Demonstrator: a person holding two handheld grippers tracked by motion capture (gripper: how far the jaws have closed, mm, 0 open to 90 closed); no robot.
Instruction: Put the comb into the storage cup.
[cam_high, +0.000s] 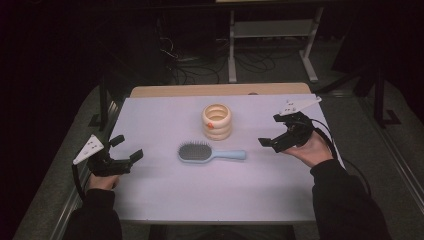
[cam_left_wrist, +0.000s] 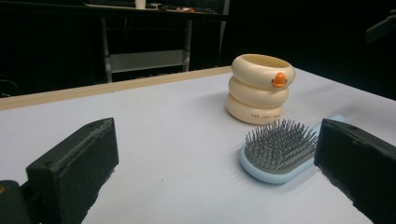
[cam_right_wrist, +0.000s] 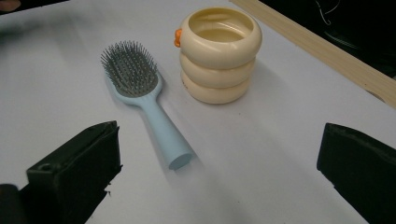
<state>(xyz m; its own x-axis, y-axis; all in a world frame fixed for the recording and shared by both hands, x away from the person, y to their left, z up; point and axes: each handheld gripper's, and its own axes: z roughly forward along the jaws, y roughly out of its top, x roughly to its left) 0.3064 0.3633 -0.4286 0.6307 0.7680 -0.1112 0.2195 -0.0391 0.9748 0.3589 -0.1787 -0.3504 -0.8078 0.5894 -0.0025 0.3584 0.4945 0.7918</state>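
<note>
Looking across the white tabletop from its left edge, we first meet the left gripper, held low over the near left part of the surface; its black fingers stand wide apart with nothing between them, aimed toward the middle of the tabletop. In the left gripper view the right finger overlaps the edge of the brush without touching it.

Next we come to the light-blue plastic hairbrush with dark grey bristles, lying flat near the middle of the tabletop, bristles up. Its long axis runs left to right, roughly parallel to the near edge: the oval head points toward the left gripper and the slim handle toward the right one. In the right gripper view the round end of the handle faces the camera, lying between the spread fingers but farther off, clear of both.

Just behind the brush, close to it yet apart, stands the cream-coloured holder shaped like three stacked rings, upright, open at the top, with a small orange mark on its upper ring.

At the right we find the right gripper, raised above the tabletop in the person's hand, pointing left toward the handle. Its fingers are also parted wide and hold nothing.
</note>
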